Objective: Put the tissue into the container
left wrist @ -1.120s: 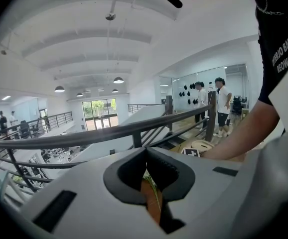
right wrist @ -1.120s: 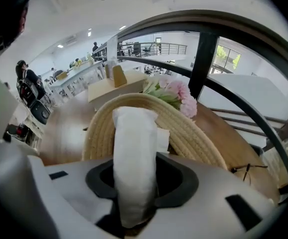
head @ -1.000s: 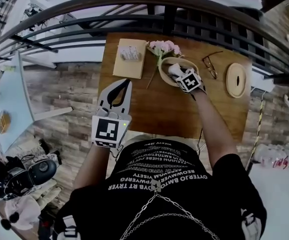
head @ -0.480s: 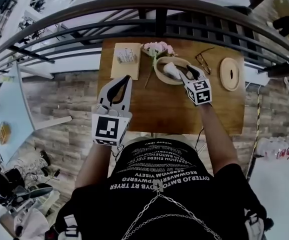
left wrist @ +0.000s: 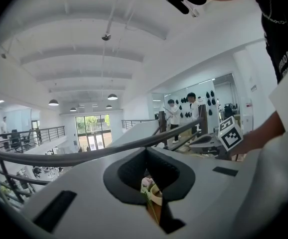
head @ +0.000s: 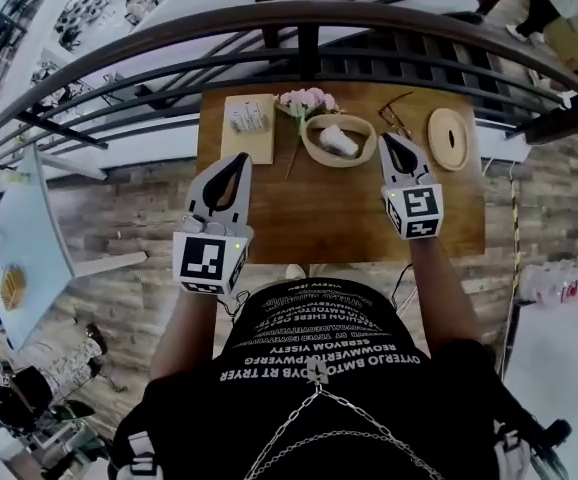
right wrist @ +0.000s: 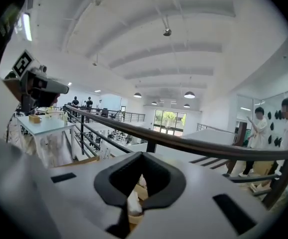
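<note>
Tissue [head: 338,140]: lies inside the container [head: 344,161], slanting across it. My right gripper [head: 394,143], jaws together and empty, is raised just right of the container. My left gripper [head: 239,163], likewise closed and empty, is farther off to its left.

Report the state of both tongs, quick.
Left tongs: shut, nothing held.
Right tongs: just closed, shut, nothing between them.

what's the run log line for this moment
tissue: in bowl | left gripper: shut, empty | right gripper: jaws just closed, nothing between | both clear of bowl
</note>
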`<act>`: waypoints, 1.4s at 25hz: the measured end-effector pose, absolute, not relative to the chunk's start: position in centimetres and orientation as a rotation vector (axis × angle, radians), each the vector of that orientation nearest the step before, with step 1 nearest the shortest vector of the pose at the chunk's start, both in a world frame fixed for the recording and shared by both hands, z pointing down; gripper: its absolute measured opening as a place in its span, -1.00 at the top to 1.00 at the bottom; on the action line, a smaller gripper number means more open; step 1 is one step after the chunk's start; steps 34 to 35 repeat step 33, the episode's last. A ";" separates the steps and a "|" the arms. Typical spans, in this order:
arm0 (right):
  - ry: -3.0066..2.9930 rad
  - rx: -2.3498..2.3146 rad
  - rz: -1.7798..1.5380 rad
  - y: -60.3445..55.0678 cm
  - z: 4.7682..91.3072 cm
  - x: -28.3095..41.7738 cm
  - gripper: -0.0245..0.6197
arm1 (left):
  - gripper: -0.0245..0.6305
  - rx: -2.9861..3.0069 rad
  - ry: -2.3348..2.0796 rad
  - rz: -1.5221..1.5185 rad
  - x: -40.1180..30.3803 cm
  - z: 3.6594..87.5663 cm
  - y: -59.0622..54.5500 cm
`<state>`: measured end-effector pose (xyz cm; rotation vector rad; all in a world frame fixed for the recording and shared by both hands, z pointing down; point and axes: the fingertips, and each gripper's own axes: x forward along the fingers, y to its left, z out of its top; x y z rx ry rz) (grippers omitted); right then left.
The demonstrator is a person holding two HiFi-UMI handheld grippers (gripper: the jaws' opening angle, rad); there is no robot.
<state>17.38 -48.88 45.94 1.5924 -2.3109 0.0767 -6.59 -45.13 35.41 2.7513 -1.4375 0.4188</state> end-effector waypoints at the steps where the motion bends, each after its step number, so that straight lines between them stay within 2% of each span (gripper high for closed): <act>1: -2.318 1.603 0.066 -48.3 45.0 17.4 0.88 | 0.85 2.754 -1.435 0.408 -6.7 35.1 -44.9; 15: -2.402 1.767 0.033 -39.0 34.2 17.4 0.88 | 0.85 2.811 -1.426 0.326 -7.9 31.9 -41.2; 20: -2.381 1.771 0.045 -37.3 33.9 16.6 0.88 | 0.85 2.808 -1.416 0.241 -9.0 30.8 -40.0; 35: -2.366 1.748 0.065 -35.8 35.0 14.1 0.88 | 0.85 2.845 -1.406 0.281 -9.7 31.8 -38.7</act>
